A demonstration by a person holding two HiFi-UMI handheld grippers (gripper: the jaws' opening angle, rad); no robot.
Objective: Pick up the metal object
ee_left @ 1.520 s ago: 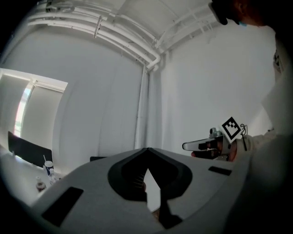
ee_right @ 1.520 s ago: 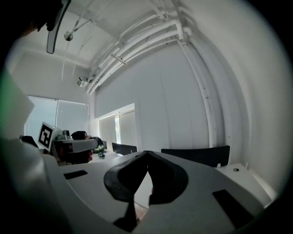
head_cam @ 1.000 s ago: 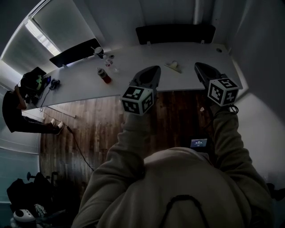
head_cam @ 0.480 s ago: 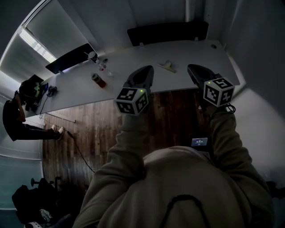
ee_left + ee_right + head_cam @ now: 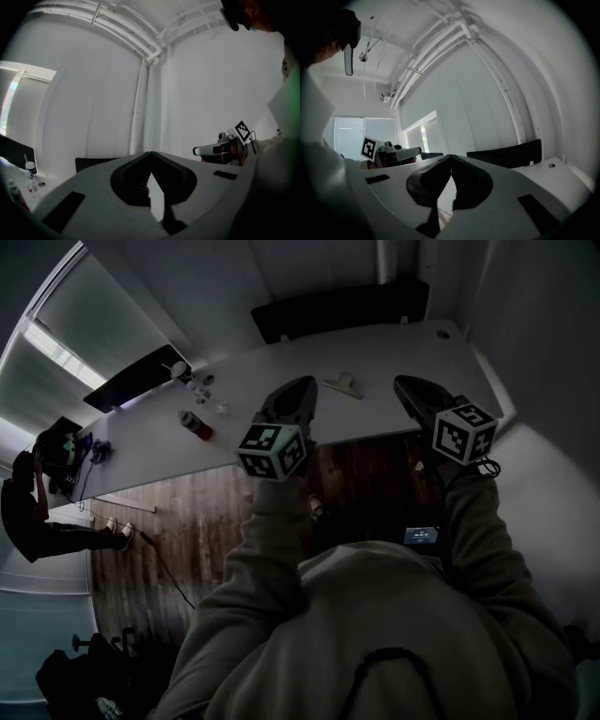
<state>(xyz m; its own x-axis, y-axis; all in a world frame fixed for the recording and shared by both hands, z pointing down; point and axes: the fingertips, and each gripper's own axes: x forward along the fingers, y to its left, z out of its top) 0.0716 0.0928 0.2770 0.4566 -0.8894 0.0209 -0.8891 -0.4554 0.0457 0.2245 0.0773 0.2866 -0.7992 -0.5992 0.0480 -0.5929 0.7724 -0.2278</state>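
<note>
The person's beige hooded top (image 5: 375, 634) fills the near foreground. Both arms reach forward. The left gripper (image 5: 302, 385), a dark two-jaw tool with a marker cube, has its jaws pressed together on nothing. The right gripper (image 5: 405, 385) is likewise closed and empty. The small pale metal object (image 5: 342, 384) lies on the long white table (image 5: 422, 343), between the two grippers' tips and touching neither. A red bottle (image 5: 194, 425) stands on the table well to the left.

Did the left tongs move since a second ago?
Yes, a little. The left tongs slid forward, so they now reach farther past the near edge of the white table than before.
</note>
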